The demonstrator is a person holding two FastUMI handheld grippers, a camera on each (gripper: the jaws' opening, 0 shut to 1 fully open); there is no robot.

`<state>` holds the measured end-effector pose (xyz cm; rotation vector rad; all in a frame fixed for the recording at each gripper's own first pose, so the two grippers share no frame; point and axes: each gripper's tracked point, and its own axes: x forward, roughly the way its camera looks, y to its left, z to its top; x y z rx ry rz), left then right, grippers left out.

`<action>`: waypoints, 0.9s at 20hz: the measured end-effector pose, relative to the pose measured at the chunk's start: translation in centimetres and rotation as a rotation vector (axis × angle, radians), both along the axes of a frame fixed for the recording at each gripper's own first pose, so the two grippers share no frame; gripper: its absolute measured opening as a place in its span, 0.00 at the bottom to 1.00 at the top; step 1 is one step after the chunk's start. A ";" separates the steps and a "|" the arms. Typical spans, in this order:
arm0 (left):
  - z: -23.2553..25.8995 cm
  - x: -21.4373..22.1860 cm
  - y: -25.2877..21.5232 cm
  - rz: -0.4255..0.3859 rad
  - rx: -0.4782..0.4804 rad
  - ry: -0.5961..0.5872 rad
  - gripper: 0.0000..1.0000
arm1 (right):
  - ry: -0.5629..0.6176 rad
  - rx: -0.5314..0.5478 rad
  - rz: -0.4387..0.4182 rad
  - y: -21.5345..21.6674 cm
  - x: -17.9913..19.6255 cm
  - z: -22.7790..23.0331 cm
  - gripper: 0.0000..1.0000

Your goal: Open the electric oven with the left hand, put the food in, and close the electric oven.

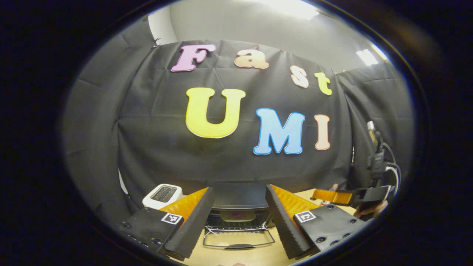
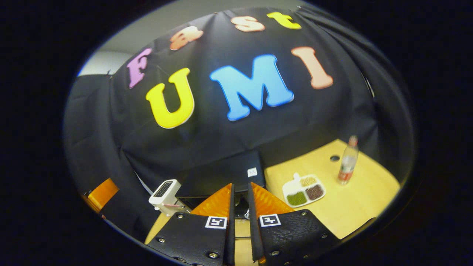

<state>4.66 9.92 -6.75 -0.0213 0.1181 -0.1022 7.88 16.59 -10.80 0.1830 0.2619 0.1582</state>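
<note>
The black electric oven stands straight ahead in the left gripper view, its glass door folded down flat toward me. Inside, above the wire rack, lies a pale pinkish item, too dim to identify. My left gripper hangs open in front of the door, fingers wide apart and holding nothing. The right gripper hovers to the right of the oven, held by a hand. In the right gripper view my right gripper is above the oven, its fingers nearly together with nothing visible between them.
A white toaster stands left of the oven. On the wooden table to the right lie a white divided plate of grains and a plastic bottle. Black cloth walls close the back and sides.
</note>
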 end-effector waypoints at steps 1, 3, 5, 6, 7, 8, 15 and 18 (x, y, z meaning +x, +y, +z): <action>0.4 -0.1 -0.8 -0.007 0.003 -0.007 0.94 | -0.063 -0.036 0.000 -0.9 -0.8 2.2 0.18; 0.8 -0.2 -2.0 -0.014 0.014 -0.017 0.98 | -0.147 -0.070 -0.005 -2.3 -3.0 5.5 0.21; 0.7 -0.4 -2.9 -0.009 0.020 -0.015 0.98 | -0.194 -0.098 -0.010 -3.4 -4.1 7.1 0.55; 0.3 -0.4 -3.3 -0.009 0.020 -0.002 0.96 | -0.217 -0.110 -0.023 -4.5 -4.8 8.2 0.76; -0.4 -0.4 -3.7 -0.011 0.018 0.015 0.95 | -0.234 -0.120 -0.023 -5.1 -4.9 8.6 0.96; -1.0 -0.2 -4.1 -0.017 0.016 0.038 0.95 | -0.238 -0.131 -0.026 -5.5 -5.1 8.6 0.96; -9.7 1.0 -5.2 -0.049 0.109 0.305 0.95 | -0.216 -0.121 -0.030 -8.2 -4.5 7.3 0.96; -14.2 0.5 -5.4 -0.056 0.124 0.443 0.95 | -0.201 -0.136 -0.039 -9.4 -4.2 6.6 0.97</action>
